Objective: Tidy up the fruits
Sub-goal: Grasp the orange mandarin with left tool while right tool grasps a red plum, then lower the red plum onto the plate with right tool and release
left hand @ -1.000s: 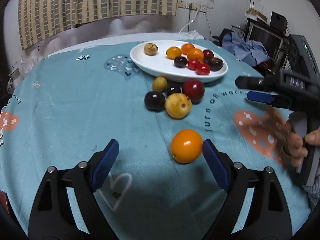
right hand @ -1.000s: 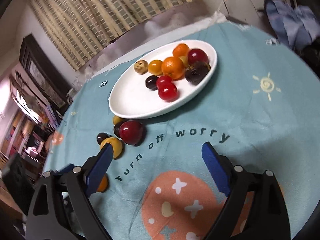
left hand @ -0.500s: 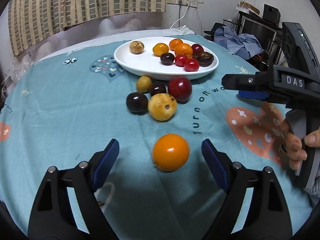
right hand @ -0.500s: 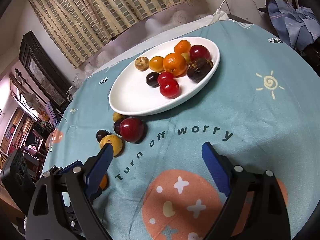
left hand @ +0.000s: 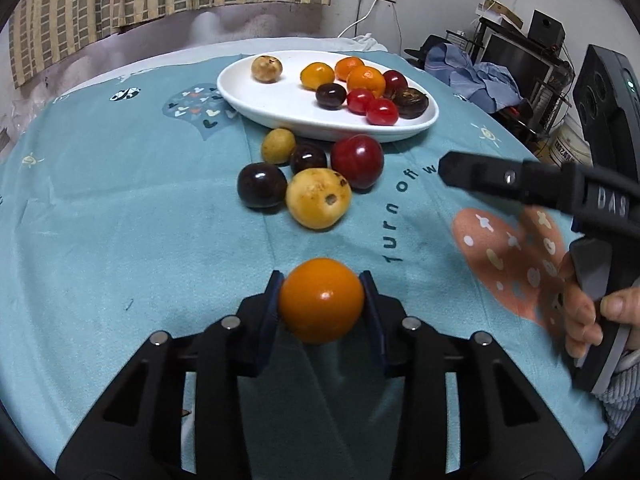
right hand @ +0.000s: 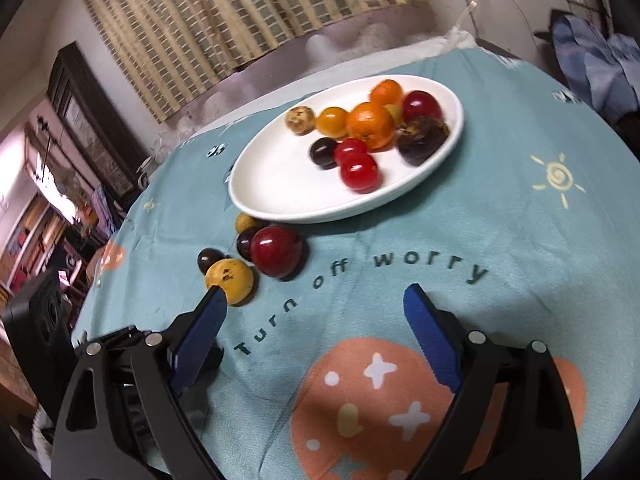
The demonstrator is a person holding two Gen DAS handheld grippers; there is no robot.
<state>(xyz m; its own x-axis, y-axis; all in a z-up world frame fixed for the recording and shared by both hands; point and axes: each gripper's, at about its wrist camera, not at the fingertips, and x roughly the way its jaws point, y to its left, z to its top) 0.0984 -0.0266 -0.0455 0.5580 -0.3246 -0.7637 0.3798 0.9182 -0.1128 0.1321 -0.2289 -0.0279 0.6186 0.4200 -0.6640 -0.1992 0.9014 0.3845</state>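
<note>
Plate [left hand: 280, 114] lies behind loose fruits [left hand: 318, 198] on the tablecloth [left hand: 120, 220]

A round worktop [left hand: 100, 240] carries a teal tablecloth [left hand: 120, 200] printed with "Turn off worry". On it lies a white oval plate [left hand: 272, 100]. Just before the plate sit five loose fruits: a red plum [left hand: 357, 161], a yellow loquat [left hand: 319, 197], two dark plums [left hand: 261, 185] and a small yellowish fruit [left hand: 278, 145].
</note>
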